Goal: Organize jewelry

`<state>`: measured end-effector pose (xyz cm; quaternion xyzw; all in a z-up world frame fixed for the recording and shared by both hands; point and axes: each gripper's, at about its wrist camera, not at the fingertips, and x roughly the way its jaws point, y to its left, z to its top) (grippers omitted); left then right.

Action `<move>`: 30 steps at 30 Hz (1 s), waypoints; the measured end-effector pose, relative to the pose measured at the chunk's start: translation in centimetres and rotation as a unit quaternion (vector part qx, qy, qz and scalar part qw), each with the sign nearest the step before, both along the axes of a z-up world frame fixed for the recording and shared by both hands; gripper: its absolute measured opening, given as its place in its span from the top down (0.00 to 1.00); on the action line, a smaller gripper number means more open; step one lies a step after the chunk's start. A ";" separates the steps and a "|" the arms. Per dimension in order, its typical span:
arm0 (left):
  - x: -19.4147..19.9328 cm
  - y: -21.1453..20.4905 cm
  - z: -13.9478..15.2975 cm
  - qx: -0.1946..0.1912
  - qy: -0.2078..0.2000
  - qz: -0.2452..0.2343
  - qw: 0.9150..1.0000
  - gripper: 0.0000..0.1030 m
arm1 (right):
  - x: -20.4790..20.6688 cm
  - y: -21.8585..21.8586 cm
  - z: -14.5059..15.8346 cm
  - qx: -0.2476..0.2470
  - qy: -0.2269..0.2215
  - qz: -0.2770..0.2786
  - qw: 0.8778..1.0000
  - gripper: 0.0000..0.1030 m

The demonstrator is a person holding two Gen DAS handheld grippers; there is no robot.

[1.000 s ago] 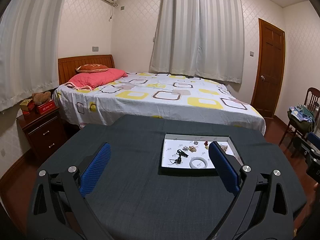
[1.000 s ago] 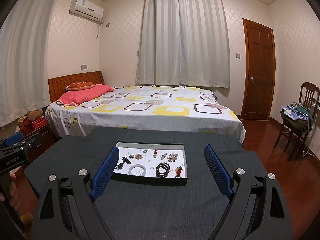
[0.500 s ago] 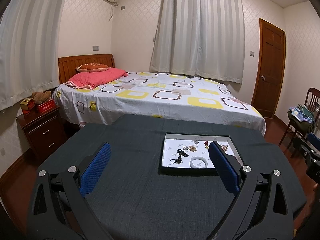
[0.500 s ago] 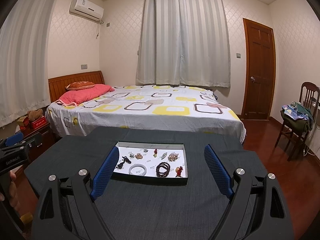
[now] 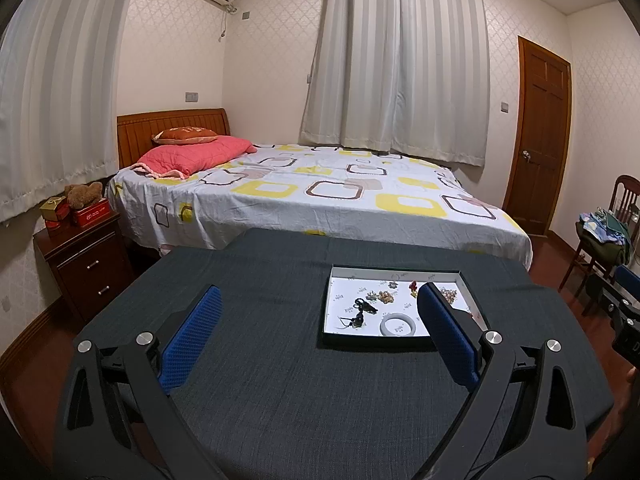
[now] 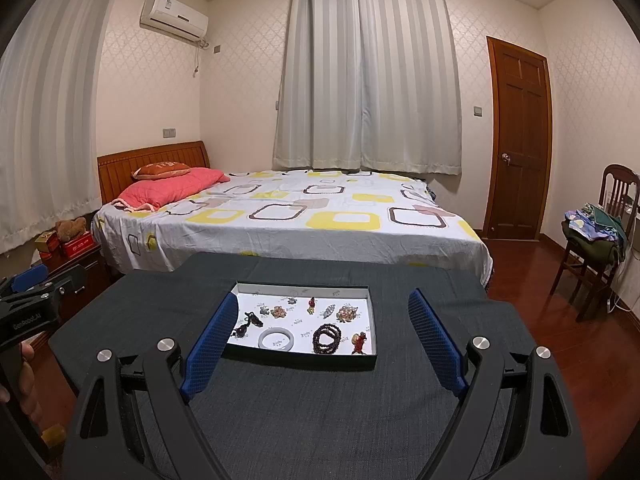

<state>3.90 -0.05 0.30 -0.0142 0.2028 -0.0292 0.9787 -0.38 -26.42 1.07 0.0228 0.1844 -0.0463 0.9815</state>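
Observation:
A shallow black-rimmed tray point(image 6: 304, 357) with a white floor lies on the dark table point(image 6: 320, 420). In it lie a pale bangle point(image 6: 276, 338), a dark bead bracelet point(image 6: 327, 337), a red charm point(image 6: 358, 343), a black pendant point(image 6: 249, 322) and several small brooches point(image 6: 347, 313). My right gripper point(image 6: 320, 336) is open and empty, held above the table just short of the tray. My left gripper point(image 5: 320, 330) is open and empty, left of the tray point(image 5: 374, 341); its right finger hides part of it. The bangle point(image 5: 398, 325) shows there too.
A bed point(image 6: 288, 216) stands beyond the table. A nightstand point(image 5: 86, 256) is at the left, a chair point(image 6: 596, 240) with clothes at the right, a door point(image 6: 520, 140) behind. The left gripper's handle point(image 6: 28, 312) shows at the left edge of the right wrist view.

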 end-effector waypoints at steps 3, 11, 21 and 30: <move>0.0 0.1 0.1 0.000 -0.002 0.001 1.000 0.07 | 0.0 0.1 0.0 -0.002 -0.001 0.000 1.000 0.18; 0.6 0.3 0.3 0.000 0.009 0.006 1.000 0.04 | 0.0 0.2 -0.1 -0.002 0.000 0.000 1.000 0.18; 0.6 0.4 0.2 -0.007 -0.001 -0.001 1.000 0.04 | 0.0 0.4 -0.1 -0.002 0.000 0.000 1.000 0.18; 1.1 0.3 -0.5 -0.007 0.013 -0.005 1.000 0.04 | 0.0 0.5 -0.5 -0.001 0.002 0.000 1.000 0.18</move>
